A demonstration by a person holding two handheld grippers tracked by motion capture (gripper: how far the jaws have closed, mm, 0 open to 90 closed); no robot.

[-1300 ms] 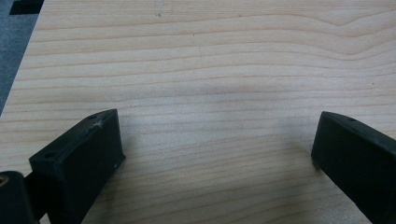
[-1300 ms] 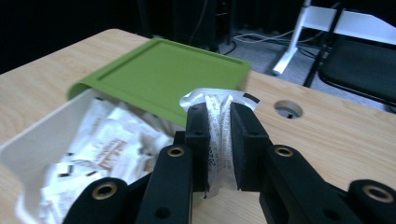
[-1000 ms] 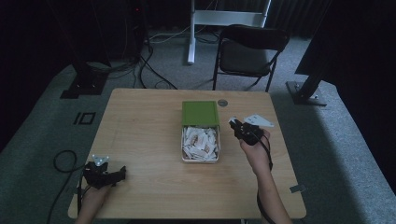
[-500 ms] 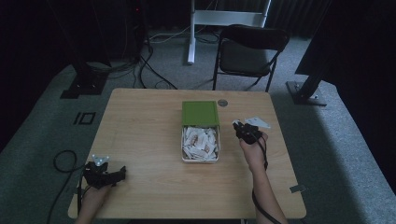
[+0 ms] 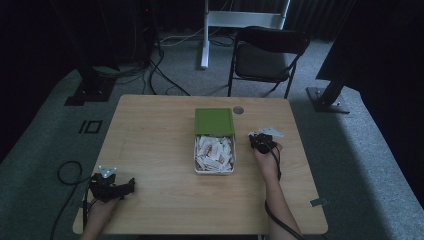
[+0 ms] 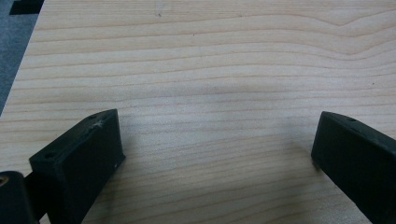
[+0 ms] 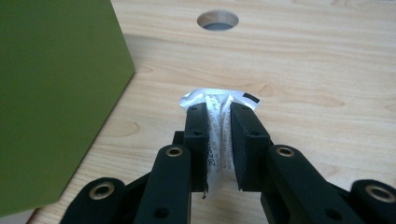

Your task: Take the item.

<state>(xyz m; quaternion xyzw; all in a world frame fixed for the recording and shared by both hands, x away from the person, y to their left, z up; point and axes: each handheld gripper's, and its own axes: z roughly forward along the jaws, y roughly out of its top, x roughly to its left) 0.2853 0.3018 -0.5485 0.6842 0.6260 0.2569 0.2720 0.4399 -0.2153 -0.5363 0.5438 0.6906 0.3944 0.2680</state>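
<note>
Right gripper (image 7: 218, 135) closed narrow on 1 small white packet (image 7: 217, 119), crumpled, printed with small dark text, pinched between both black jaws and sticking out a little past the tips. Held just above the wooden tabletop (image 5: 150, 145), to the right of the box (image 5: 214, 154), close to its right wall but apart from it. In the right gripper view, a green lid (image 7: 51, 93) at the left, near the jaws, and a round hole (image 7: 217, 20) in the tabletop farther ahead. In the high view, right gripper (image 5: 260, 142) seen beside the upper right part of the box, with the hand (image 5: 267, 157) behind it and a forearm coming from the bottom edge.

Box open, rectangular, standing near the middle of the tabletop, full of many similar white packets (image 5: 214, 152) lying in disorder. Green lid (image 5: 214, 120) touching the far end of the box; cannot tell if hinged or only lying there.

Left gripper (image 5: 114, 186) low at the near left corner of the tabletop, well apart from the box. Jaws wide apart in the left gripper view, holding nothing, bare wood between them (image 6: 215, 154).

Behind the tabletop, on grey carpet, 1 dark folding chair (image 5: 267, 55).
</note>
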